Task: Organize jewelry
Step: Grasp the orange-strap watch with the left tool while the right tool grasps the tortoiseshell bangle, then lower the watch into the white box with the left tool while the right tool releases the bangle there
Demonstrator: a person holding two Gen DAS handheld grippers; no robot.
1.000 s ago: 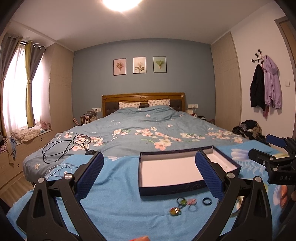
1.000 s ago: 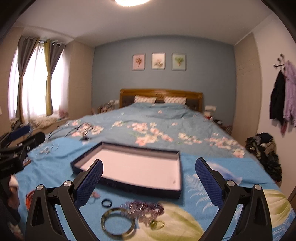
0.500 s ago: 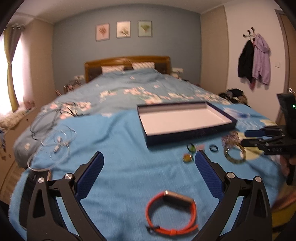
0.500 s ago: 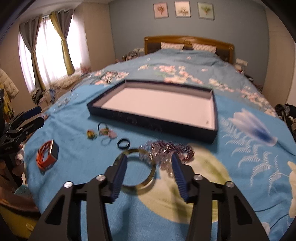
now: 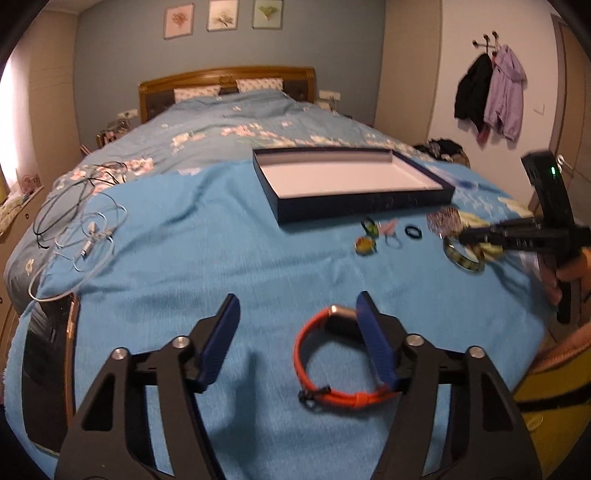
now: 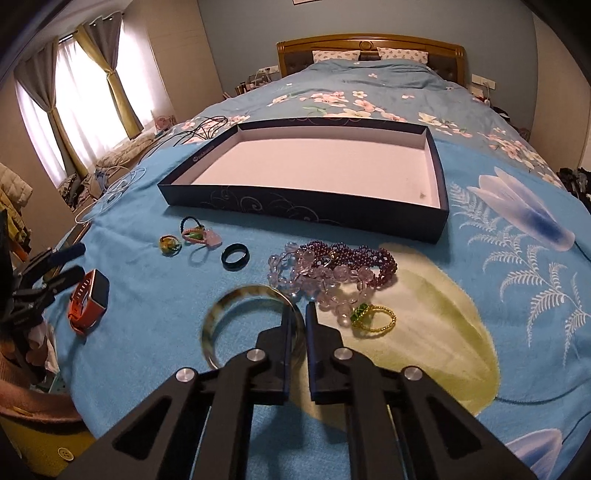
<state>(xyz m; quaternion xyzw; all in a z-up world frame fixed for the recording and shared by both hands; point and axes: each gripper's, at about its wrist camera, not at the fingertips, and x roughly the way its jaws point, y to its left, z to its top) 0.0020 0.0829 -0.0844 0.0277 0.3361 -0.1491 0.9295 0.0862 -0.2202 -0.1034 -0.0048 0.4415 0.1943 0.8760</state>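
Your right hand-held gripper [image 6: 296, 317] is clenched on the rim of the striped bangle [image 6: 236, 299], which sits on the blue blanket [image 6: 147, 295] just in front of the bead bracelets [image 6: 332, 266]. Your left hand-held gripper [image 5: 297, 314] is spread wide, its right finger overlapping the orange smartwatch [image 5: 325, 354] in the left wrist view. The navy tray [image 6: 303, 205] has nothing in it, and the small rings [image 6: 199, 236] and the black ring [image 6: 235, 256] lie just in front of it on the bed.

Wall [image 5: 229, 51]: painted blue-grey, hung with three framed prints [image 5: 223, 16].
Headboard [image 6: 369, 38]: wooden.
Window [image 6: 74, 103]: curtained, daylit.
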